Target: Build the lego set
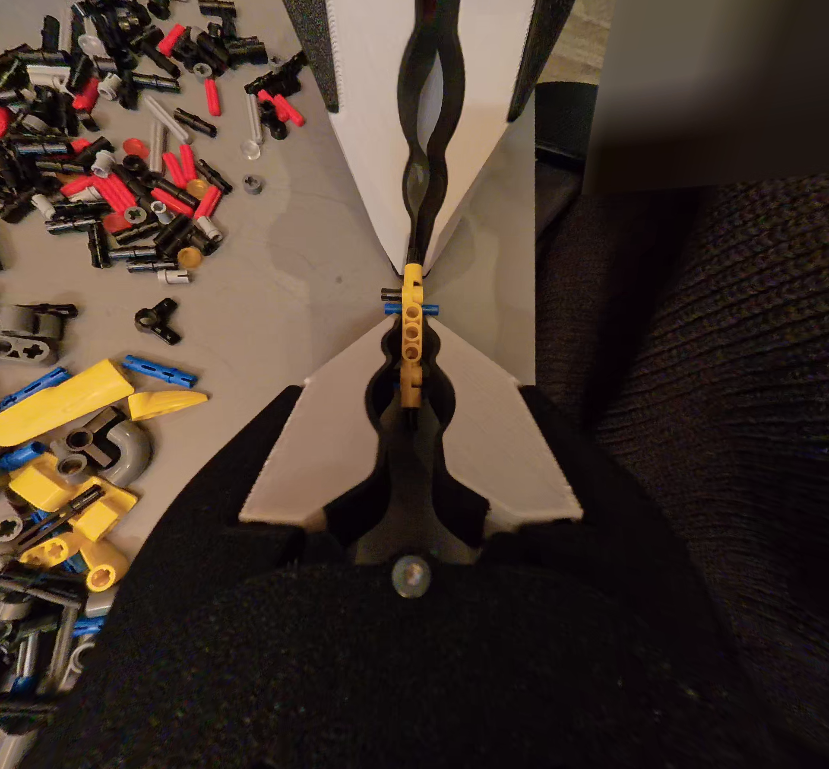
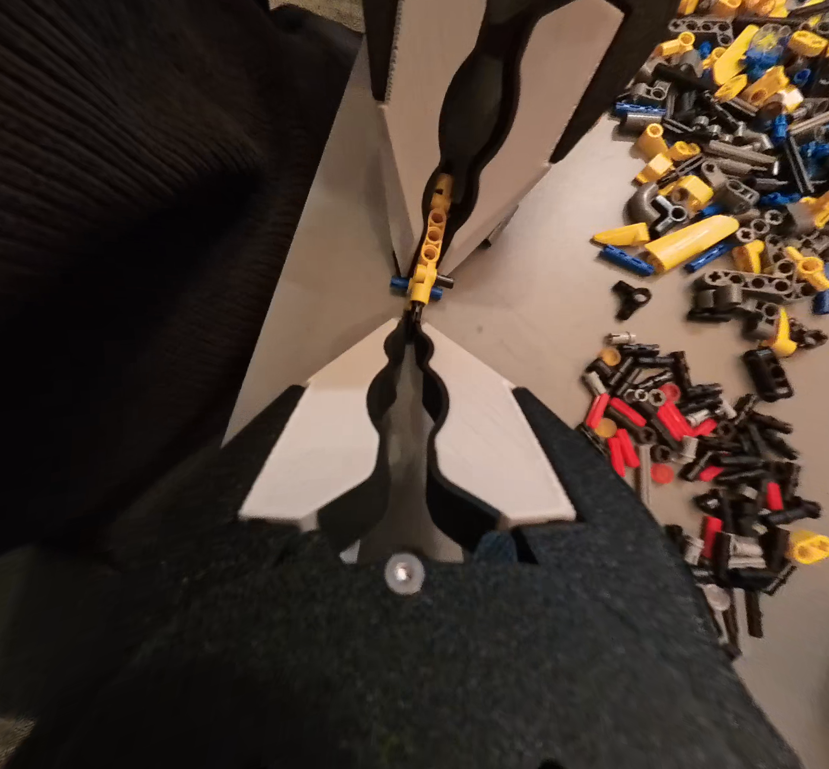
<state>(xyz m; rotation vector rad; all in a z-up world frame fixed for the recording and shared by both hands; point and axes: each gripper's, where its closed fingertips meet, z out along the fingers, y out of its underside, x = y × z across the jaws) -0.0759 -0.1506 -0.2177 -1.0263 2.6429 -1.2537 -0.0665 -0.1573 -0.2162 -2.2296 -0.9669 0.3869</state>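
Note:
My left gripper (image 1: 412, 321) is shut on a yellow holed beam (image 1: 412, 334) and holds it above the grey table (image 1: 291, 231). A blue pin (image 1: 392, 308) and a short black pin (image 1: 389, 294) stick out of the beam's sides near its far end. My right gripper (image 1: 415, 265) faces it tip to tip. In the right wrist view, my right gripper (image 2: 409, 323) is shut on a thin black pin (image 2: 415, 311) that sits in the end of the yellow beam (image 2: 433, 231). The left gripper (image 2: 424, 265) holds that beam from above.
A pile of black, red and grey pins (image 1: 112, 141) (image 2: 695, 455) and a pile of yellow, blue and grey parts (image 1: 58, 478) (image 2: 740, 119) lie on the table. A small black connector (image 1: 157, 321) lies alone. Dark knitted fabric (image 1: 695, 388) (image 2: 112, 164) lies past the table edge. Left and right tips are no more than a few centimetres apart. The small black connector (image 1: 157, 321) is about equally far from each gripper, around 9 cm. Seen from the right wrist view (image 2: 634, 293) as well.

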